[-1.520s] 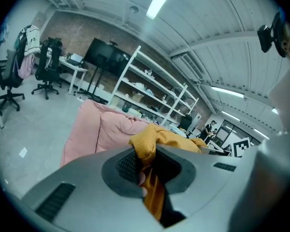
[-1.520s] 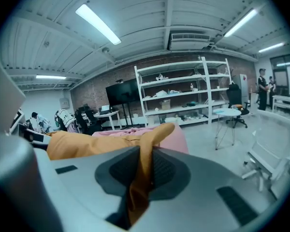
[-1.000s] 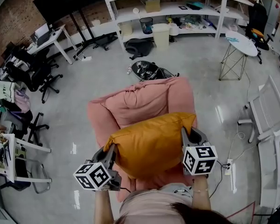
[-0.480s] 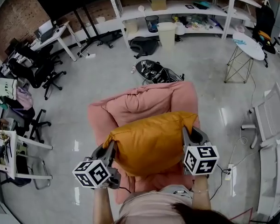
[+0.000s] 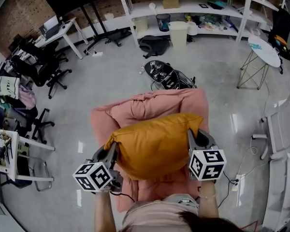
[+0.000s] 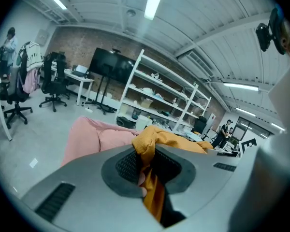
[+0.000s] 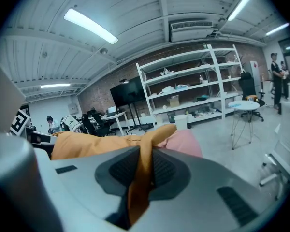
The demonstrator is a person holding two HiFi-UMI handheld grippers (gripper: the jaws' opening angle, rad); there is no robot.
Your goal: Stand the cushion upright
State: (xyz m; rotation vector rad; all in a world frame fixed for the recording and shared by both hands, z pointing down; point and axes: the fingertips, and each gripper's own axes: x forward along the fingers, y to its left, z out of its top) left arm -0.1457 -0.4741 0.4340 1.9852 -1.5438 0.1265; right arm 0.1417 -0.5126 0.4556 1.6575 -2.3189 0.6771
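An orange cushion [image 5: 152,146] hangs between my two grippers above a pink armchair [image 5: 150,108]. My left gripper [image 5: 111,153] is shut on the cushion's left corner, and the fabric [image 6: 147,175] shows bunched between its dark pads. My right gripper [image 5: 192,141] is shut on the right corner, where a fold of orange cloth [image 7: 142,178] is pinched between the pads. The cushion lies roughly flat, tilted toward me, over the chair seat. The pink chair back [image 6: 94,137] rises beyond the cushion.
White shelving [image 5: 193,6] with bins lines the far wall. A black bag [image 5: 164,74] and cables lie on the floor behind the chair. Office chairs [image 5: 38,66] and desks stand at the left, a small round table [image 5: 263,47] at the right.
Both grippers and the cushion have shifted forward over the armchair, and the view has moved forward with them. The grips on both corners are unchanged.
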